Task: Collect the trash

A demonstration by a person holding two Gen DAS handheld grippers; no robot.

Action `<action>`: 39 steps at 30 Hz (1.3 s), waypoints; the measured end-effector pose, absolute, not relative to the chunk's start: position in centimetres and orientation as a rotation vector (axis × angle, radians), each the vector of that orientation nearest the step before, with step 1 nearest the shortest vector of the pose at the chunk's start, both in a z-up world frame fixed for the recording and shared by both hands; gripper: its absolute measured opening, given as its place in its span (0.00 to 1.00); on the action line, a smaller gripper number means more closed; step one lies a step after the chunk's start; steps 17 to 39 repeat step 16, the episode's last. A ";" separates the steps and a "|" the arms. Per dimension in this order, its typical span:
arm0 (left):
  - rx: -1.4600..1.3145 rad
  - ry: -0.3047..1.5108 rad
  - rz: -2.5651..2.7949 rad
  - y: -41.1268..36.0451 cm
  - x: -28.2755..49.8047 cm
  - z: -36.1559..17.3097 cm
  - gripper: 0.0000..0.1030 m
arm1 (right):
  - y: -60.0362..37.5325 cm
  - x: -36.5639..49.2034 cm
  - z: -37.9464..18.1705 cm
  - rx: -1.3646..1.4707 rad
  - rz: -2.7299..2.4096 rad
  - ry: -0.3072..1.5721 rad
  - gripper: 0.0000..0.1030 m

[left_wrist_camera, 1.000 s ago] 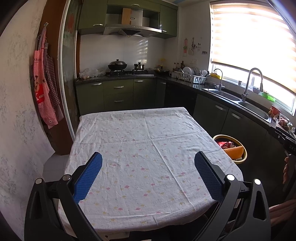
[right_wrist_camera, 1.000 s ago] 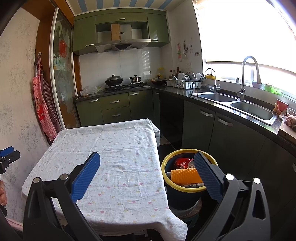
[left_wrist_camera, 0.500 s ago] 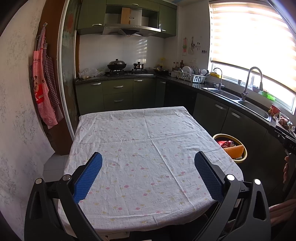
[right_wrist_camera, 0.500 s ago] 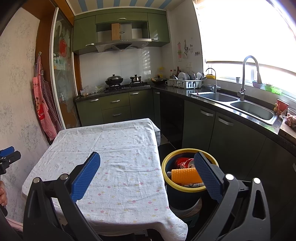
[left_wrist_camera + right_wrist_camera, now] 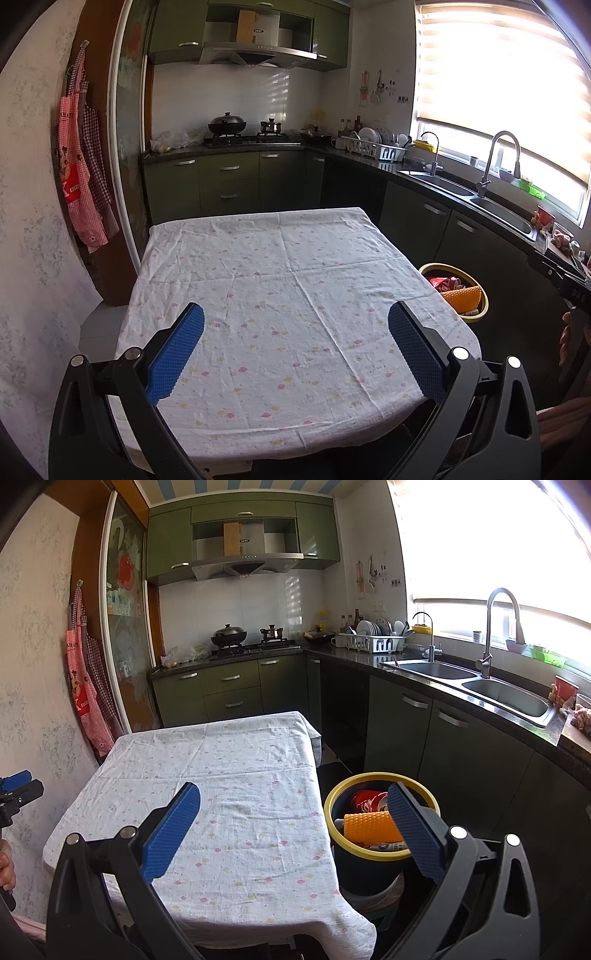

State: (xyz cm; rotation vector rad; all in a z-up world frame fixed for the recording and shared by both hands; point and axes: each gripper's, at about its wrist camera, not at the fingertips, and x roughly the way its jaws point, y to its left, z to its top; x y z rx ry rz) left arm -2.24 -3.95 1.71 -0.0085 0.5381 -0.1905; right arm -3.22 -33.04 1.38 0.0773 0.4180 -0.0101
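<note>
A dark bin with a yellow rim (image 5: 334,792) stands on the floor right of the table; it also shows in the left wrist view (image 5: 484,302). In it lie an orange ribbed piece (image 5: 371,826), a red can (image 5: 365,800) and other scraps. My left gripper (image 5: 295,315) is open and empty above the near part of the table (image 5: 280,280), which has a white flowered cloth. My right gripper (image 5: 293,794) is open and empty over the table's right edge, its right finger (image 5: 413,829) in front of the bin.
Green kitchen cabinets (image 5: 229,690) with a stove stand behind the table. A counter with a double sink (image 5: 506,698) and dish rack (image 5: 373,642) runs along the right. Aprons (image 5: 83,177) hang on the left wall. A narrow floor gap separates table and counter.
Both grippers stay open and nearly still; the left wrist view has shifted very slightly. Nothing was picked up or dropped.
</note>
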 end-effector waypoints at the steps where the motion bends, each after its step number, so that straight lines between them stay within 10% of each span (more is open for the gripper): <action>1: -0.012 0.539 -0.193 -4.0 -2.1 1.7 0.95 | -33.0 -3.2 1.3 0.077 -0.010 0.420 0.94; 16: 0.004 0.634 -0.116 -3.1 11.1 -2.0 0.95 | -29.9 5.8 -0.9 0.016 0.074 0.541 0.94; 39: 0.004 0.634 -0.116 -3.1 11.1 -2.0 0.95 | -29.9 5.8 -0.9 0.016 0.074 0.541 0.94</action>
